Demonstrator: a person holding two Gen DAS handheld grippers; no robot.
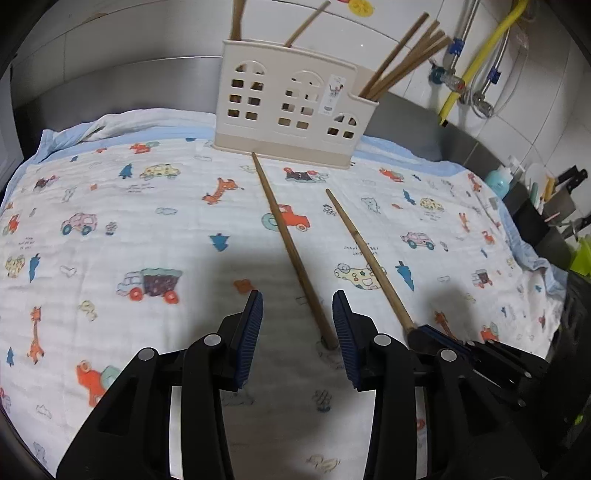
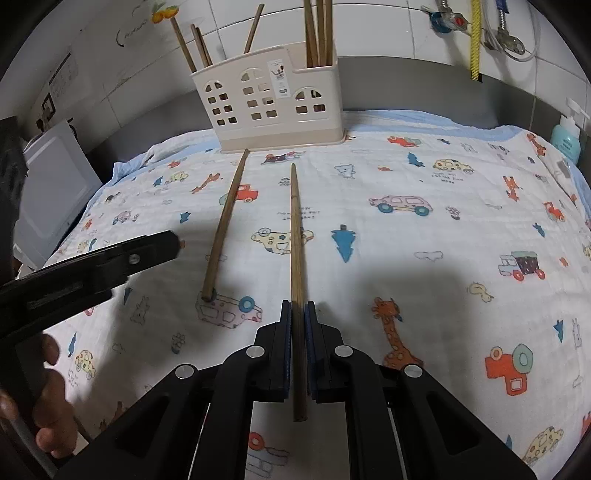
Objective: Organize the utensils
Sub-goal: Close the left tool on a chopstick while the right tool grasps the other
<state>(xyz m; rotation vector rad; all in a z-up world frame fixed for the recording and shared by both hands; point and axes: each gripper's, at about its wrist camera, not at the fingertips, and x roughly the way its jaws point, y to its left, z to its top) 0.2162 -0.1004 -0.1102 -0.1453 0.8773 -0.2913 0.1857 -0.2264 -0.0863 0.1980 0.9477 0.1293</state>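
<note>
Right hand-held gripper [image 2: 299, 314] clamps one chopstick [image 2: 296, 240]; left hand-held gripper [image 1: 297, 310] gapes apart around the near end of the loose chopstick [image 1: 291, 247], whose far tip touches the holder [image 1: 288, 99]; open printed cloth [image 1: 110, 206] lies either side.

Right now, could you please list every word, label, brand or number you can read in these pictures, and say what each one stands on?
No text here can be read for certain.
White sticker on the cream plastic house-shaped utensil holder: print too small.
Small dark captions on the white cartoon-print cloth: blurred.
Label on the teal bottle: unreadable.
Dark scrawl on the white wall tile beside a fruit sticker: illegible.
</note>
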